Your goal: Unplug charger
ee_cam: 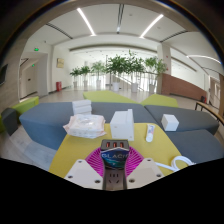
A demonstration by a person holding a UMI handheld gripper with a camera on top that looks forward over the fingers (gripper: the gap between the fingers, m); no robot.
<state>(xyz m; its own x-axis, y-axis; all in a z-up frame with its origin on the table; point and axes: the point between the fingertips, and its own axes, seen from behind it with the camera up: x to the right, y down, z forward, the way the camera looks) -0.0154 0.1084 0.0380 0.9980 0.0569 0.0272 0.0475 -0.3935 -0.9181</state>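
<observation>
Gripper (113,160) pinching dark charger (114,156) between pink pads just above yellow worktop (75,150), white box (122,125) and tissue pack (84,124) beyond; likely mid-unplug, next calling for a steady straight pull clear of the socket, itself hidden.

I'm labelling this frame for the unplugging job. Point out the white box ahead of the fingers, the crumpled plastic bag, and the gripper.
white box (122,124), gripper view, on its front face.
crumpled plastic bag (85,125), gripper view, on its bunched middle.
gripper (113,158), gripper view, midway between the fingertips, by the pink pads.
</observation>
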